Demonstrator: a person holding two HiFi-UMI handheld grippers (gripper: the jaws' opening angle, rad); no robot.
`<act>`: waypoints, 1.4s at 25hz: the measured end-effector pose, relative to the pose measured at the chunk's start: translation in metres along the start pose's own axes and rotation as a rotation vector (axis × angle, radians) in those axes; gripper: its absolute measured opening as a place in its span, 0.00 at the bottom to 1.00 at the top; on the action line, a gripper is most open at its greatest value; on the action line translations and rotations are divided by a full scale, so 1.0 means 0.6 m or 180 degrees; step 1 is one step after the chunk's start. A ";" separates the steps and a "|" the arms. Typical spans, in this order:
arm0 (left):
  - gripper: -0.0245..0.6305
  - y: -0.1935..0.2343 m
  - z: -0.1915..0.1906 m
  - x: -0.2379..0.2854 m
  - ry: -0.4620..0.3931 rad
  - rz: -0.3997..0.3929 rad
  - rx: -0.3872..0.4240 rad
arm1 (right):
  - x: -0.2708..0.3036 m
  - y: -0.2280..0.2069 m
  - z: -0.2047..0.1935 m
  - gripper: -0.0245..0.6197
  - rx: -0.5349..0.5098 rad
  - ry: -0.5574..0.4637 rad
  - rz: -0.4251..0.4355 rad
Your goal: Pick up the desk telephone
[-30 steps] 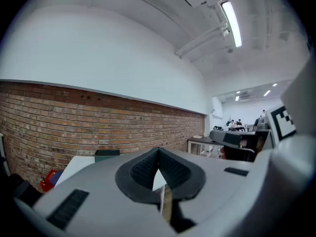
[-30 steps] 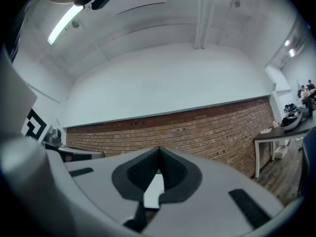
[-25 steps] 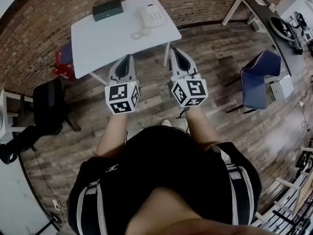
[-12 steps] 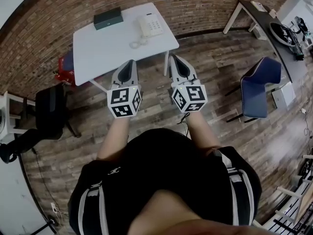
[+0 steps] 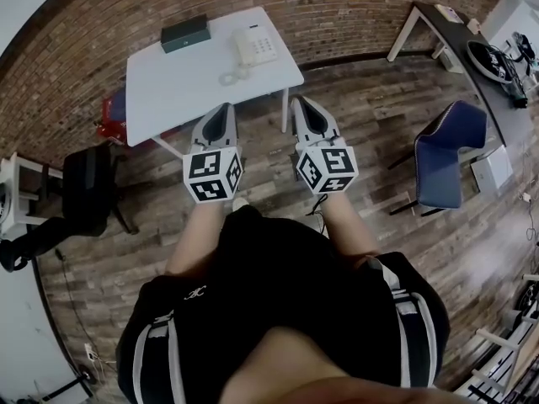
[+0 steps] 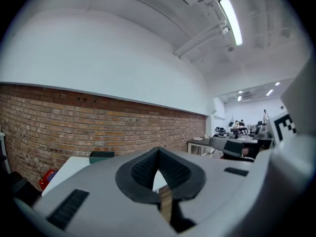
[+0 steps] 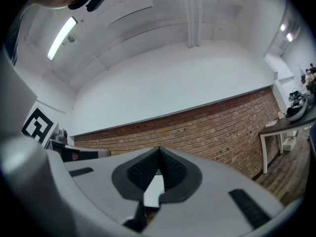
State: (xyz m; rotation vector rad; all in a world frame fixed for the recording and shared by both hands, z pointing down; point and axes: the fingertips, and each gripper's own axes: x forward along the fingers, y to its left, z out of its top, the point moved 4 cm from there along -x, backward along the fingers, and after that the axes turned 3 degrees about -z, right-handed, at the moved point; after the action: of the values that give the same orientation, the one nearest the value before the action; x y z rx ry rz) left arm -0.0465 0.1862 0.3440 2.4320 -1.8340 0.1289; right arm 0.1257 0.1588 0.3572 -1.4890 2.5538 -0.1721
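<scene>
Across the wooden floor (image 5: pixel 370 108), on the far part of the white worktop (image 5: pixel 168 91) and close to the brick wall (image 5: pixel 337 7), sits the desk telephone (image 5: pixel 257 45). Its coiled cord (image 5: pixel 229 77) lies in a loop on the worktop just on my side of it. A dark green box (image 5: pixel 185 34) lies on the same worktop to its left, apart from it.

I hold both grippers out in front of me, side by side and roughly level, with their tips short of the worktop's near edge. My left gripper (image 5: pixel 225 108) has its jaws pressed fully together, pad against pad, with nothing between them. Beyond them I see only the box, the worktop and the wall. My right gripper (image 5: pixel 300 101) is closed just as tight and just as empty, with a strip of worktop showing below the meeting pads.

I judge this as the approach, with no grasp begun. The telephone is well out of reach, so there is no reason to have the jaws apart yet. They will need to spread before I get to it. The telephone stands toward the worktop's right side, which puts it nearer my right gripper's line, so that one seems better placed to take it. The loose cord between me and the telephone could snag a jaw.
</scene>
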 end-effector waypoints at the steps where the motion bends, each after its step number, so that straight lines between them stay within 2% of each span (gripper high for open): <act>1: 0.04 -0.004 0.002 0.002 -0.0017 0.0001 0.0046 | 0.000 -0.002 0.000 0.04 -0.0007 0.0001 0.0004; 8: 0.04 -0.010 -0.009 0.022 -0.0046 -0.0063 0.0014 | 0.008 -0.012 -0.005 0.04 -0.0057 -0.0009 0.0041; 15: 0.04 0.018 -0.024 0.057 -0.0065 -0.0069 -0.0054 | 0.045 -0.023 -0.013 0.04 -0.0137 0.0010 0.0026; 22: 0.04 0.046 -0.024 0.116 -0.0074 -0.0104 -0.0140 | 0.105 -0.043 -0.020 0.04 -0.0147 0.0071 -0.0004; 32: 0.04 0.107 -0.049 0.229 0.0054 -0.0113 -0.0236 | 0.220 -0.088 -0.057 0.04 -0.0123 0.0134 -0.0087; 35: 0.04 0.130 -0.050 0.276 0.0107 -0.0128 -0.0270 | 0.266 -0.099 -0.063 0.04 -0.0234 0.0168 -0.0099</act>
State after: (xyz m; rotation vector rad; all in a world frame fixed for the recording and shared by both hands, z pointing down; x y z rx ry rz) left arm -0.0762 0.0109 0.3961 2.3928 -1.7390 0.0866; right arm 0.0912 -0.0090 0.3897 -1.5713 2.6056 -0.1247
